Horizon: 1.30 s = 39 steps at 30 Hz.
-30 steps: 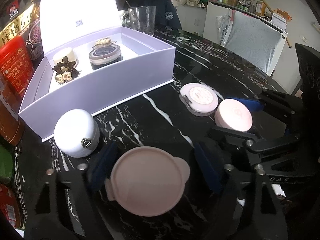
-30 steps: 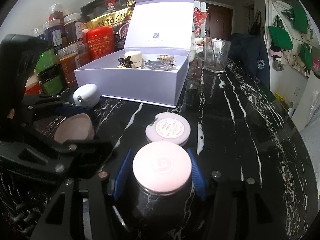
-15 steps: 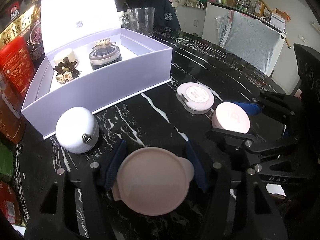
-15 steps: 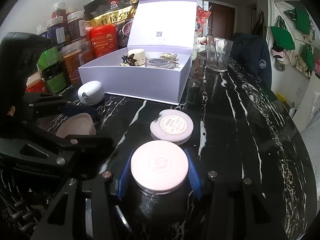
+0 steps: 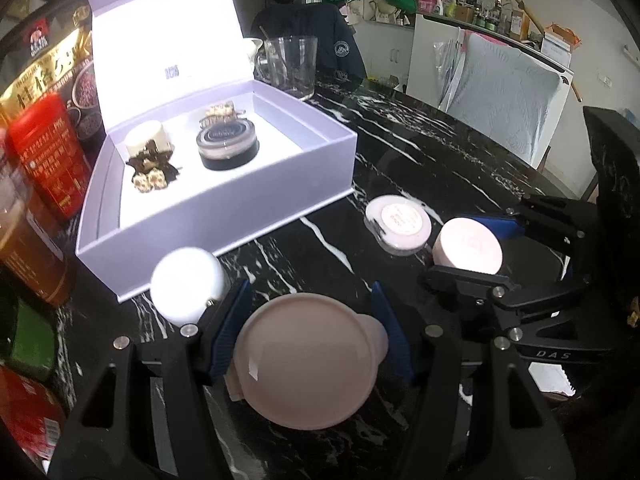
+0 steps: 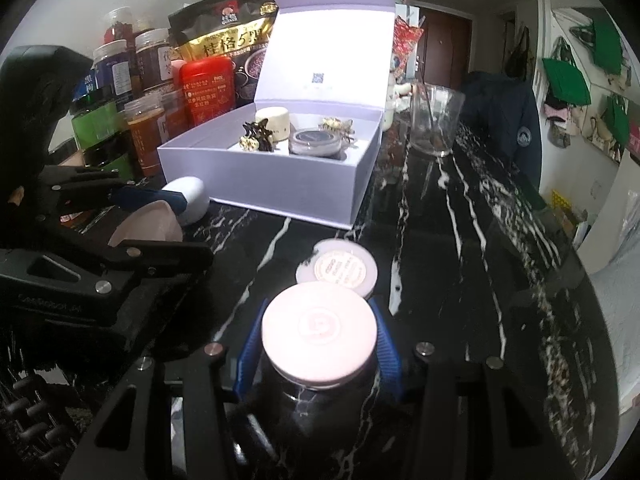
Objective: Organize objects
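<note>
Both grippers are clamped on round containers low in their frames: the left gripper (image 5: 310, 342) presses its blue pads against the sides of a wide beige compact (image 5: 306, 362), and the right gripper (image 6: 318, 346) squeezes a pink-lidded jar (image 6: 319, 330) above the black marble table (image 6: 460, 240). At upper left of the left view the open lavender box (image 5: 224, 200) holds a cream jar (image 5: 145, 140), a dark-lidded jar (image 5: 228, 144) and two hair clips. Smaller pieces lie outside it: a white egg-shaped case (image 5: 186, 284) by the box's near corner, and a flat labelled pink compact (image 5: 398, 224) just beside the jar.
</note>
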### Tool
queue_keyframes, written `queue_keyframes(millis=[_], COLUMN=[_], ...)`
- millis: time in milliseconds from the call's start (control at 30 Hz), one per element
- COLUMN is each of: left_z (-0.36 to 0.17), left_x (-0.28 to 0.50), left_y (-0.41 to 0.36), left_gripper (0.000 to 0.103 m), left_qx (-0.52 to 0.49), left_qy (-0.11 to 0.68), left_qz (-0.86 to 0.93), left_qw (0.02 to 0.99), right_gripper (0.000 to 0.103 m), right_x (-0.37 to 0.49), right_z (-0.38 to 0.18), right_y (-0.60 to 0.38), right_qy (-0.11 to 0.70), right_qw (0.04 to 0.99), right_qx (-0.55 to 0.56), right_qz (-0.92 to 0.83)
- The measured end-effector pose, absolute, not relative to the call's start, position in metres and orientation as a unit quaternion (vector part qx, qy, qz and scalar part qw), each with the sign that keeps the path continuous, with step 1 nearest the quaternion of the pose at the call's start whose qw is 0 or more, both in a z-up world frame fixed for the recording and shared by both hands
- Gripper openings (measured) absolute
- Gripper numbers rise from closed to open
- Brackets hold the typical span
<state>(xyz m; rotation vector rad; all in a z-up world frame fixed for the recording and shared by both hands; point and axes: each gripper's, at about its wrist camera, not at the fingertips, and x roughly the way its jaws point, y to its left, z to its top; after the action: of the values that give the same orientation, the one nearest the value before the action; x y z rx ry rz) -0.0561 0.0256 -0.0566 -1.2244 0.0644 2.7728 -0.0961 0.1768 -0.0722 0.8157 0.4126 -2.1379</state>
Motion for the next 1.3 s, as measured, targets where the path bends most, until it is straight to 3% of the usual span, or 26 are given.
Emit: queue_keyframes(millis=[1300], left_z=[0.012], left_x=[-0.120], left_y=[-0.001], left_gripper=[0.061], left_qx=[-0.386], left_qy=[0.004], left_qz=[0.922], left_qw=[0.023], right_gripper=[0.052], right_x=[-0.153], right_z=[0.009], right_y=[0.132], right_qy=[0.200], right_qw=[0.429], right_qx=[0.270], right_qz=[-0.839])
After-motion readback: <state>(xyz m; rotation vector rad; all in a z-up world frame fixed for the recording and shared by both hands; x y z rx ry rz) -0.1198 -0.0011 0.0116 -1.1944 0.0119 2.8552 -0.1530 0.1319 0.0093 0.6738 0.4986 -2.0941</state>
